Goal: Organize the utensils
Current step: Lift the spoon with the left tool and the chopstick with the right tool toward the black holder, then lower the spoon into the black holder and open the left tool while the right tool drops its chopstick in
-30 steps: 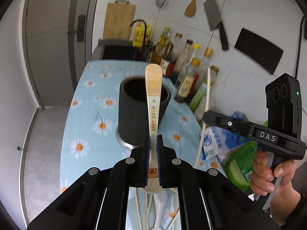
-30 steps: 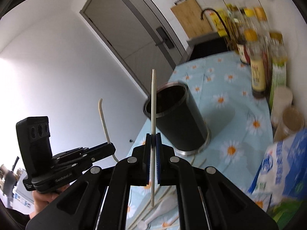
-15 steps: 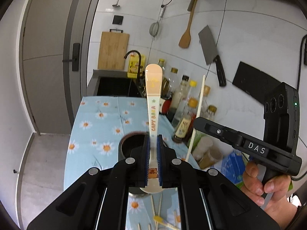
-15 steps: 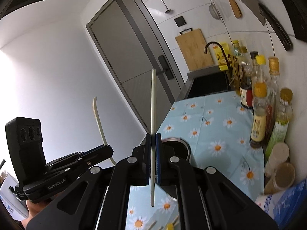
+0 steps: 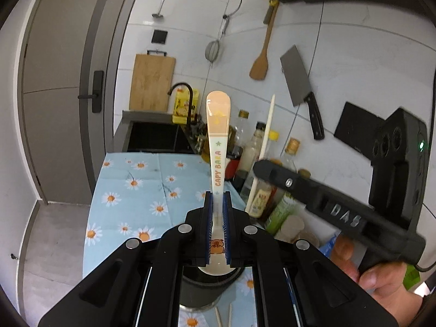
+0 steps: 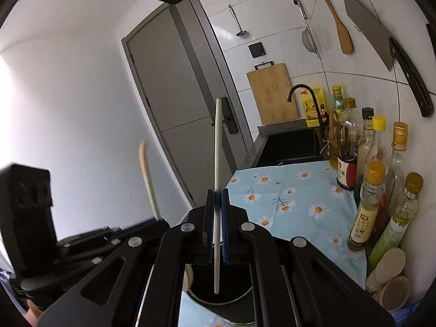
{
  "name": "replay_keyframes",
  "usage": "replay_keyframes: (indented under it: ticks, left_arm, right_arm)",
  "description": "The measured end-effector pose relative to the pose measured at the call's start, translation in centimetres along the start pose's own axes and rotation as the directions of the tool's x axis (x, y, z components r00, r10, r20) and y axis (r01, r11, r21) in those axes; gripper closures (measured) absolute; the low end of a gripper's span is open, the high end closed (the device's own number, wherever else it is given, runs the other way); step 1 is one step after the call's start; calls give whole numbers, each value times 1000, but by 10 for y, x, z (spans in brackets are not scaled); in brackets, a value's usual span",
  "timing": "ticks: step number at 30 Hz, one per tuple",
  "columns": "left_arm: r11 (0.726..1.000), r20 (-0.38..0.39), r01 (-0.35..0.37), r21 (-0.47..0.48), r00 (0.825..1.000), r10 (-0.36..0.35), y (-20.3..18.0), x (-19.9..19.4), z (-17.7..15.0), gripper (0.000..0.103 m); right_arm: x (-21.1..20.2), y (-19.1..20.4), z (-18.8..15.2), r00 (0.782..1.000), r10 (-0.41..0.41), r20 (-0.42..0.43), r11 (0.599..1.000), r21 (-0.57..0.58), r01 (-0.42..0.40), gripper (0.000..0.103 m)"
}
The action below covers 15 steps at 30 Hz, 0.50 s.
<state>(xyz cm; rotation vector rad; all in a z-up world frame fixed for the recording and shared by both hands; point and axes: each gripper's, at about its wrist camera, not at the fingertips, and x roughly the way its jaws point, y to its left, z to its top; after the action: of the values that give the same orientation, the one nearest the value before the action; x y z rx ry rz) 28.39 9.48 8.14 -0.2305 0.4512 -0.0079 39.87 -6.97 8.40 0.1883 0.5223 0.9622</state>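
Left gripper (image 5: 218,212): black, two-fingered, blue-padded jaws clenched on a cream plastic spoon with an orange-tipped handle and printed lettering (image 5: 218,147). The spoon stands upright, handle end up, bowl end down just over the mouth of the holder.

Holder: a dark cylindrical utensil cup with a metal base ring (image 5: 207,286), standing on the near part of the pale blue daisy-print tablecloth (image 5: 136,190). It sits directly below both grippers, largely hidden by their frames. In the right wrist view its dark opening (image 6: 218,286) shows under the jaws.

Loose stock: thin pale sticks, apparently chopsticks (image 5: 230,316), lying flat on the cloth near the holder's base; count cannot be told.

Right gripper (image 6: 217,218): same pattern, jaws clamped on one long white chopstick (image 6: 217,163). The chopstick stands close to vertical, its lower tip hanging over, or just inside, the holder's mouth; which of the two cannot be told.

Far right: assorted glass sauce and oil bottles (image 6: 368,207) along the tiled wall, apart from the holder.

Step in hand, by judgement: depositing two held utensils into the cup.

Next move calls for: lowering each piece straight down within the rim, then parting the jaws; keeping the two grippers from crowding each other over the narrow opening.
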Motion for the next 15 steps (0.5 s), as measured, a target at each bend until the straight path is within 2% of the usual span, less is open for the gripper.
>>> replay_keyframes:
  ticks: [7,15]
  left_arm:
    - [999,-22,-22,-30,1000,21,12,20,-4,97]
    - [999,-101,-15,-48,995,10,18,48,-23,97]
  right_arm:
    - [21,-10,-11,999,-15,-43,1000,9,15,97]
    - [35,-17,-22,995,-18,-94,1000,21,20,97]
